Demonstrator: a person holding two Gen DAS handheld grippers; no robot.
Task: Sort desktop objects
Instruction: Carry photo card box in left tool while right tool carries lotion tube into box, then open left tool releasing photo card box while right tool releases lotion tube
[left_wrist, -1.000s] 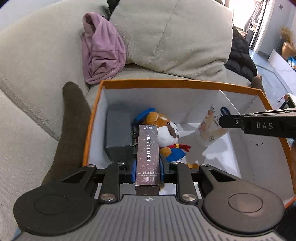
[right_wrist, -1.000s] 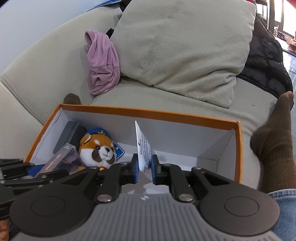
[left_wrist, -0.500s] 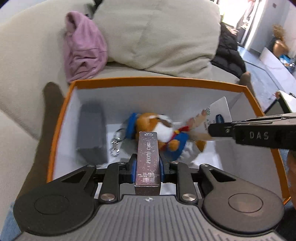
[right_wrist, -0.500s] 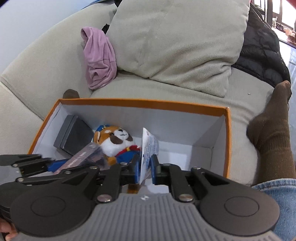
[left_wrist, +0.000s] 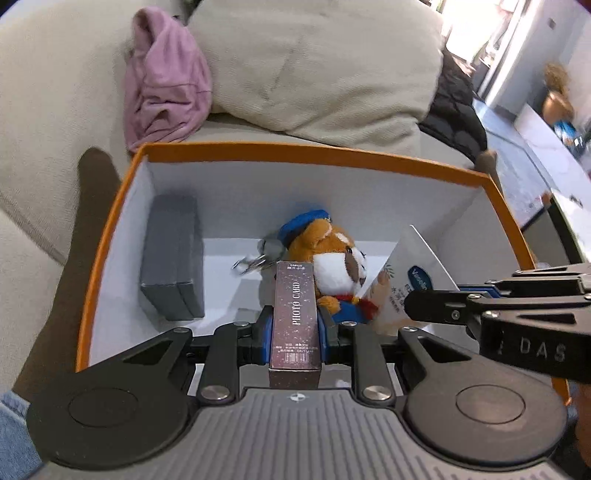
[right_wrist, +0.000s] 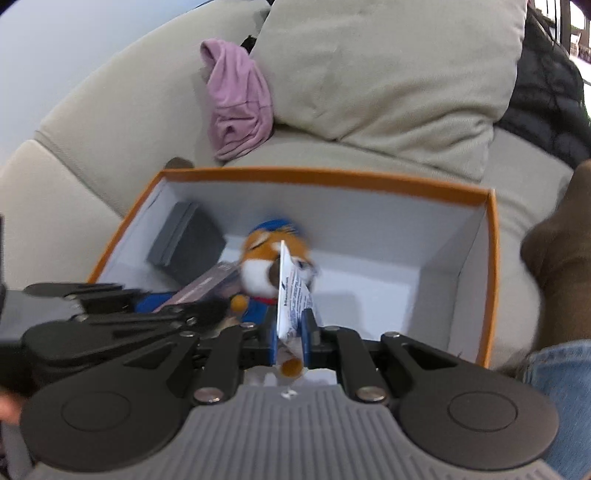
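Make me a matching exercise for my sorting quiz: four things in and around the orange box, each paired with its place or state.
Things:
1. photo card box
2. grey case
3. plush dog
4. white sachet

Places:
A. lying in the middle of the orange box
B. clamped in the right gripper
C. against the box's left wall
D. clamped in the left gripper

Pairs: 1-D, 2-C, 3-A, 4-B
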